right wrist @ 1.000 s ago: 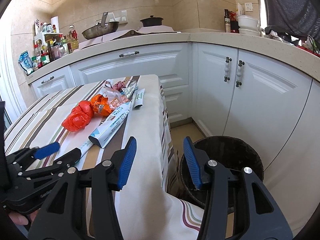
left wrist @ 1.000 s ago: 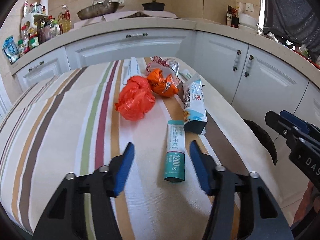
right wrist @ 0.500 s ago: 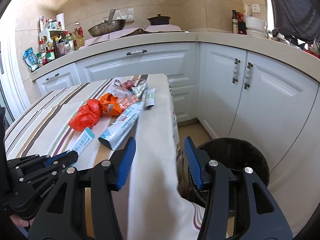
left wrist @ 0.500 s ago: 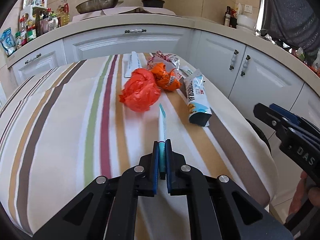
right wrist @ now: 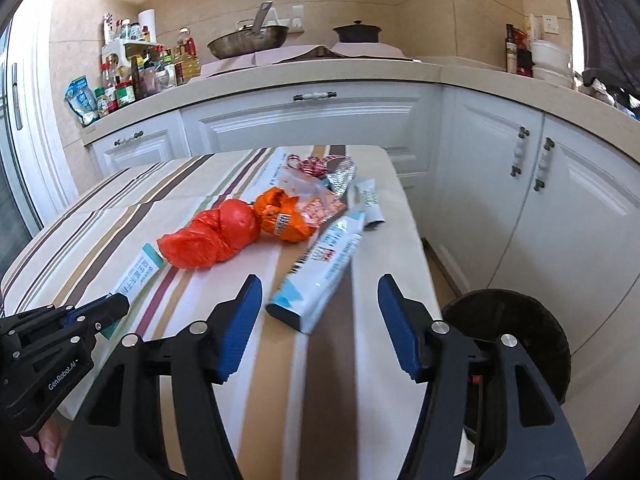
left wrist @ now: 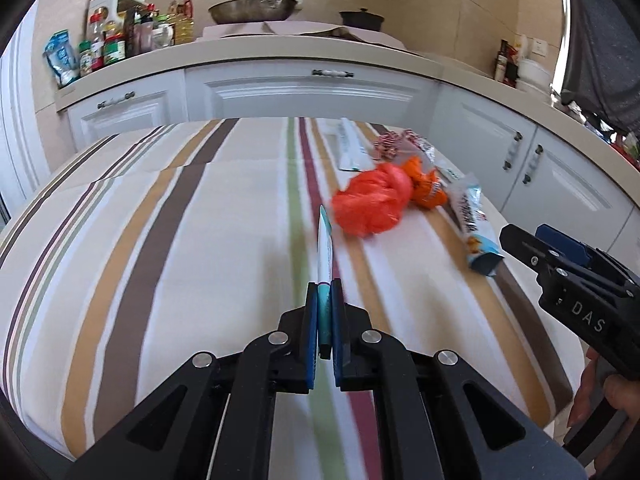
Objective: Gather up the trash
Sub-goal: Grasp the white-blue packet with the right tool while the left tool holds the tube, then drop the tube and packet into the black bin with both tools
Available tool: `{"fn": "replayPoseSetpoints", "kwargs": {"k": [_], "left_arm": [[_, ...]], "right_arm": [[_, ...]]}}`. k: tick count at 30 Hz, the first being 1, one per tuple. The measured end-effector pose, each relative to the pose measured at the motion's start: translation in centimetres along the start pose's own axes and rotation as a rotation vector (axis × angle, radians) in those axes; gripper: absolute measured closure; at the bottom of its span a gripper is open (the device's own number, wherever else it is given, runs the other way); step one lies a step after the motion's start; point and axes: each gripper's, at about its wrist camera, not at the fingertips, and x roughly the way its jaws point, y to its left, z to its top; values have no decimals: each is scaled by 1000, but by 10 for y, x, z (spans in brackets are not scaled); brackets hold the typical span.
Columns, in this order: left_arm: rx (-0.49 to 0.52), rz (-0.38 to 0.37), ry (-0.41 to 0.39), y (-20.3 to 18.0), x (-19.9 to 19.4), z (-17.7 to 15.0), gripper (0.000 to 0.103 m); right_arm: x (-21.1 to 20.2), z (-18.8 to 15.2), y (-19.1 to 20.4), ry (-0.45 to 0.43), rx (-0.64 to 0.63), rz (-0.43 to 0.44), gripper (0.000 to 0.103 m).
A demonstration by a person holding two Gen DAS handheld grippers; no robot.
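Two grippers: both angled down over the striped table (left wrist: 168, 240).
Left gripper (left wrist: 325, 316): pinched tight on the teal end of a flat sachet (left wrist: 325, 252), which stands on edge, clear of the cloth.
Right gripper (right wrist: 318, 320): jaws opening, nothing between them, aimed at the long blue-white wrapper (right wrist: 320, 276).
Rest of trash: orange bag (right wrist: 212, 240) and wrappers beyond.
Bin (right wrist: 516, 320): on the floor, right of the table.
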Motion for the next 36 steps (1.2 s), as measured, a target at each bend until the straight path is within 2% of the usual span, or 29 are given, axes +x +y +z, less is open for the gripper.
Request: {"fn": "replayPoseSetpoints", "kwargs": {"k": [9, 11, 12, 13, 14, 16, 22, 29, 36], "left_arm": [[-20, 4, 3, 13, 7, 6, 96], [-22, 5, 4, 15, 8, 7, 96], [-23, 5, 3, 15, 9, 8, 96], [-23, 6, 3, 15, 9, 8, 96], [-23, 7, 2, 15, 9, 8, 96], [-23, 6, 4, 15, 10, 9, 96], [-15, 7, -6, 9, 6, 8, 96], [12, -17, -39, -11, -7, 10, 96], [70, -74, -49, -44, -15, 8, 96]], "right_arm": [[28, 5, 7, 100, 0, -17, 44], [34, 5, 8, 126, -7, -10, 54], [37, 4, 7, 143, -7, 0, 65], [38, 3, 6, 152, -1, 4, 71], [38, 3, 6, 151, 4, 7, 71], [35, 3, 5, 143, 0, 12, 81], [22, -3, -2, 114, -8, 16, 92], [-5, -10, -18, 54, -14, -8, 94], [-31, -18, -52, 23, 40, -56, 94]]}}
